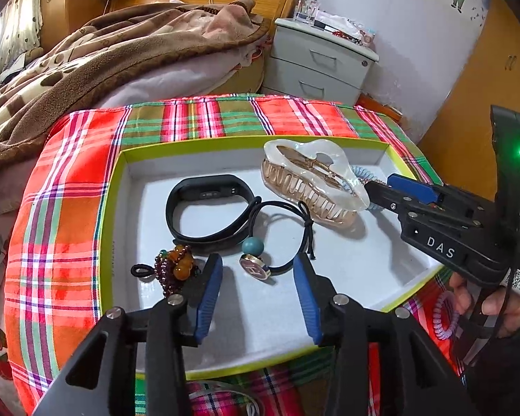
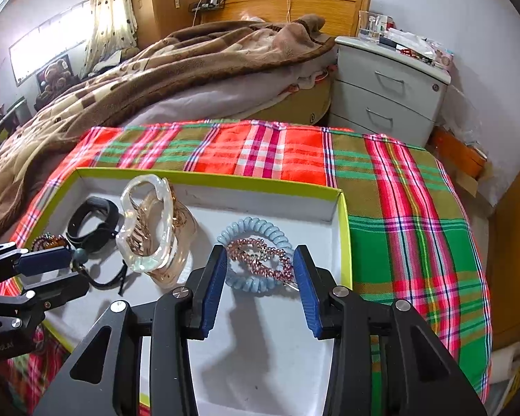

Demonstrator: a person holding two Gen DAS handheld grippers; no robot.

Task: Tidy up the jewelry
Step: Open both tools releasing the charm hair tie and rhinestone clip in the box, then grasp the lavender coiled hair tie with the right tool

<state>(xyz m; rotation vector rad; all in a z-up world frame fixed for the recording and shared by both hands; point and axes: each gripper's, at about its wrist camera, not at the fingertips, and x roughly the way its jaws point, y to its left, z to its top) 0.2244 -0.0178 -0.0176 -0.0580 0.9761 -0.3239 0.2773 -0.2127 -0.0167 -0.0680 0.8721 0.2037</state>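
A shallow white tray with a lime rim [image 1: 116, 187] [image 2: 345, 222] sits on a plaid cloth. In it lie a black wristband [image 1: 204, 208] [image 2: 93, 223], a pearly hair claw [image 1: 315, 180] [image 2: 152, 228], a black hair tie with a teal bead and a round charm [image 1: 256, 256], and an amber and garnet bead charm [image 1: 176, 265]. A blue coil hair tie [image 2: 256, 253] and a pink beaded clip [image 2: 260, 258] lie together. My left gripper [image 1: 258, 270] is open just above the round charm. My right gripper [image 2: 260, 267] is open around the coil tie and clip.
The plaid cloth [image 2: 398, 208] covers a low table. A bed with a brown blanket [image 1: 104, 55] lies behind. A grey two-drawer nightstand [image 2: 381, 93] stands at the back right. A pink coil tie [image 1: 445, 315] sits on the hand holding the right gripper.
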